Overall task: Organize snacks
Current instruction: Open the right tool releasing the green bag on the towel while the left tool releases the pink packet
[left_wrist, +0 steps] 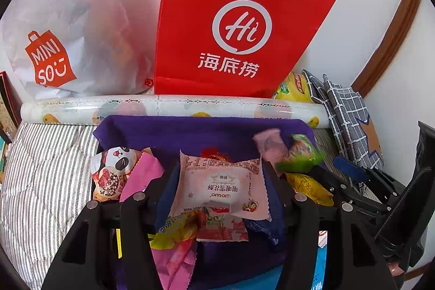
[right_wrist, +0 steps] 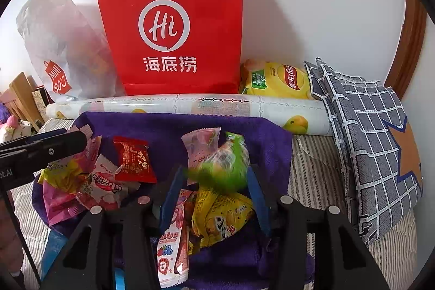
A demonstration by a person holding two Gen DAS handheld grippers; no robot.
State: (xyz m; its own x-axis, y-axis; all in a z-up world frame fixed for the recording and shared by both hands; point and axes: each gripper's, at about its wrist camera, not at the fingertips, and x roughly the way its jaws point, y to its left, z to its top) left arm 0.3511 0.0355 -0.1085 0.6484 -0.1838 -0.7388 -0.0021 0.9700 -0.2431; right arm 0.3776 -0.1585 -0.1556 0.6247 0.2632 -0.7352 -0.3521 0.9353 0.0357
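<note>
Snack packets lie heaped on a purple cloth (left_wrist: pixel 190 132) spread over a striped bed. My left gripper (left_wrist: pixel 221 175) has a pale pink snack packet (left_wrist: pixel 220 181) spanning its fingers, both side edges against the pads; this gripper (right_wrist: pixel 81 139) also shows side-on at the left of the right wrist view. My right gripper (right_wrist: pixel 214 181) hangs over the pile with a green packet (right_wrist: pixel 225 167) between its fingers, blurred while everything around it is sharp. That green packet (left_wrist: pixel 299 156) is blurred in the left wrist view too. Yellow (right_wrist: pixel 220 216) and berry (right_wrist: pixel 171 243) packets lie below.
A red paper bag (right_wrist: pixel 174 26) and a white Miniso bag (right_wrist: pixel 59 45) stand against the wall behind a patterned roll (right_wrist: pixel 190 105). A yellow chip bag (right_wrist: pixel 277 80) and a grey checked pillow (right_wrist: pixel 369 137) sit at the right. Striped bedding (left_wrist: pixel 46 167) surrounds the cloth.
</note>
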